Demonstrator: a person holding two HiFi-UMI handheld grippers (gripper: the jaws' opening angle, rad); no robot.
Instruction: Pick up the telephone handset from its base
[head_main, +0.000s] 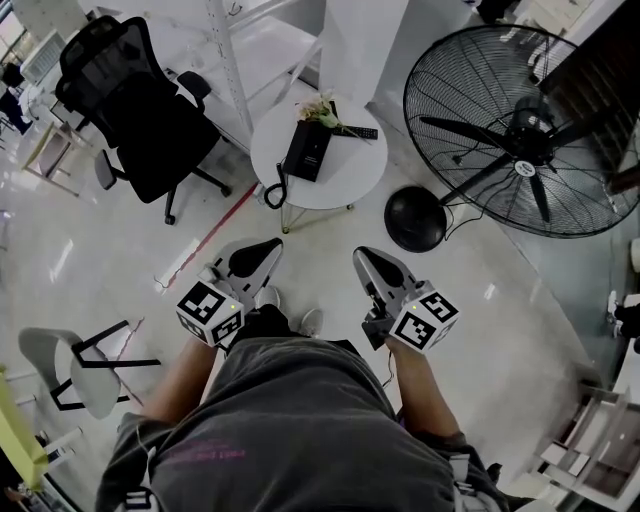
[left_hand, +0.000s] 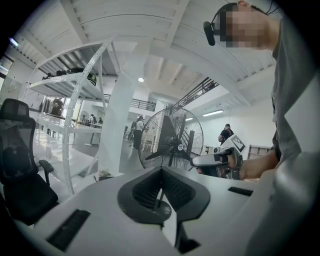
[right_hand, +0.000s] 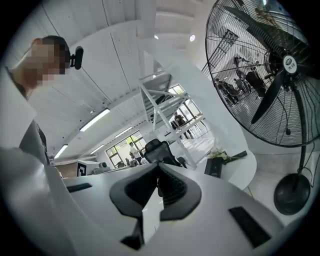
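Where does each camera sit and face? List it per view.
Head view: on person's head, facing down at telephone and round table; left gripper, right gripper, shirt show.
Left gripper view: along shut jaws toward floor fan; right gripper shows.
Right gripper view: along shut jaws toward round table; shirt shows.
All share the floor fan.

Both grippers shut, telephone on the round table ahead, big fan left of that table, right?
No: the fan stands right of the round table, as the head view shows. The telephone is on it; the left gripper and right gripper are shut.
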